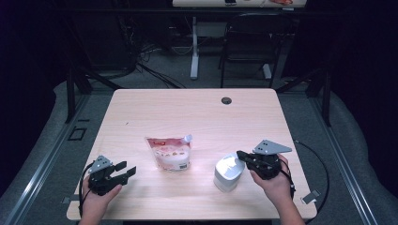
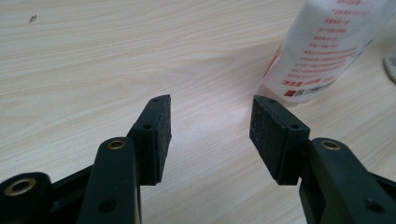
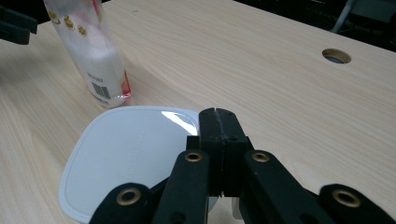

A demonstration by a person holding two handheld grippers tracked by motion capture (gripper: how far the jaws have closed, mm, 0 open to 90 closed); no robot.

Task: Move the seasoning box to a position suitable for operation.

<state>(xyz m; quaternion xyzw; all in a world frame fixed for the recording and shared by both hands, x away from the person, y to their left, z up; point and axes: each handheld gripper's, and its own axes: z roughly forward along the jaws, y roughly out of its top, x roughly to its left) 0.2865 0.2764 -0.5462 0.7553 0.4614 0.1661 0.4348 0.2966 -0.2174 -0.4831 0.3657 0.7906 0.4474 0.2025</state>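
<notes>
Standing upright — white container (image 1: 227, 174) under closed right tongs (image 1: 241, 154).

The pouch (image 1: 170, 153) stands near the table (image 1: 197, 112) centre. The lidded container (image 1: 228, 172) sits right of it, nearer the front edge.

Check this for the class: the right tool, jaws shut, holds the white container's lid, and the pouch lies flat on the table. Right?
Wrong on the pouch: the high view shows it standing upright. The right tool, jaws shut, does hold the white container's lid.
</notes>
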